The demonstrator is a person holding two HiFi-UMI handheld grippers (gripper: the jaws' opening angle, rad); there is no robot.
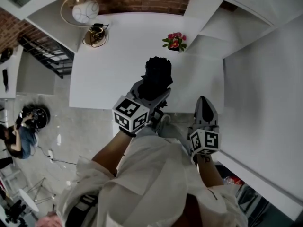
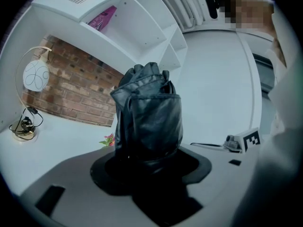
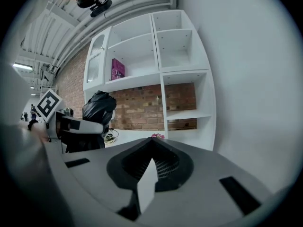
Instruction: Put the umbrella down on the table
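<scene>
A folded black umbrella (image 1: 157,75) in its glossy sleeve is held over the near edge of the white table (image 1: 113,60). My left gripper (image 1: 152,97) is shut on its lower part. In the left gripper view the umbrella (image 2: 149,115) stands up between the two dark jaws, and its lower end is hidden inside my left gripper (image 2: 150,157). To the right, my right gripper (image 1: 204,109) hangs by the table's near right corner, apart from the umbrella. Its jaws meet at a point with nothing between them, as my right gripper (image 3: 152,141) shows in its own view.
A small pot of pink flowers (image 1: 174,41) stands at the table's far right. A round white lamp (image 1: 85,11) and a coiled cable (image 1: 96,34) sit at the far left. White shelves (image 3: 156,65) line the brick wall. A person (image 1: 19,131) sits on the floor at left.
</scene>
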